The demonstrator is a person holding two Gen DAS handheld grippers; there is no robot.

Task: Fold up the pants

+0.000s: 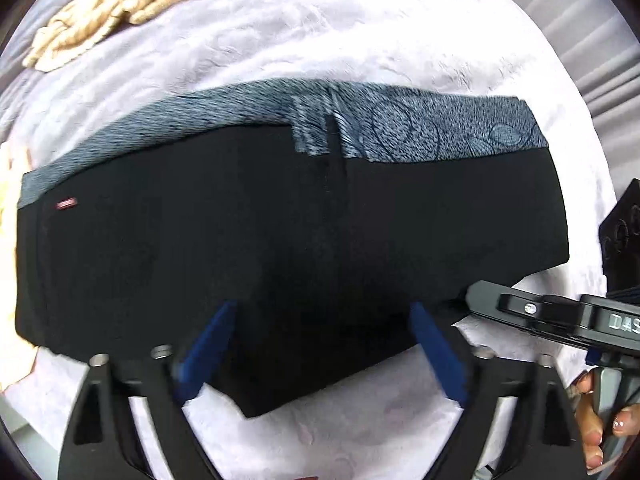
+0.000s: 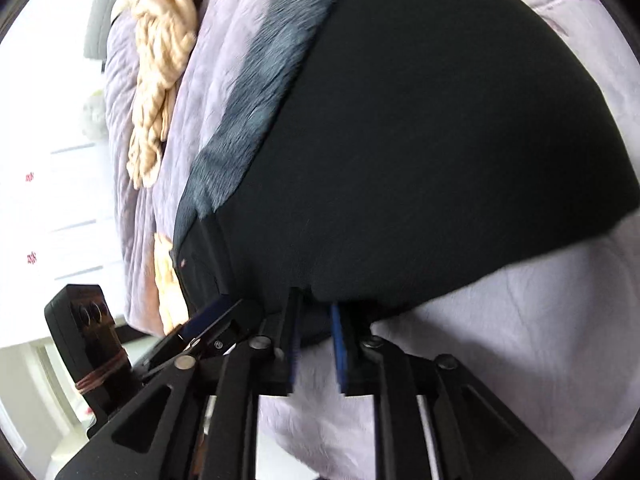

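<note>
A pale lilac plush blanket (image 1: 360, 52) is covering the whole surface, and the folded black pants with a blue-grey patterned band along the far edge (image 1: 280, 220) are lying flat across its middle, filling most of both wrist views. A cream chunky-knit throw (image 1: 120, 4) is bunching up on the blanket beyond the pants, well apart from them. The left gripper with black arms and blue pads (image 1: 320, 344) is pointing steeply down over the near edge of the pants, its fingers standing spread wide with the black cloth showing between them; its pads are not pressing on the cloth. The right gripper of the same black and blue build (image 2: 316, 344) is reaching in at the near corner of the pants, its blue pads standing close together with a narrow gap; the edge of the cloth is lying at their tips, and I cannot tell whether they are nipping it. A person's hand (image 1: 596, 420) is wrapping around the right gripper's handle at the lower right of the left wrist view. A small red label (image 1: 66, 203) is sitting on the pants near their left end.
</note>
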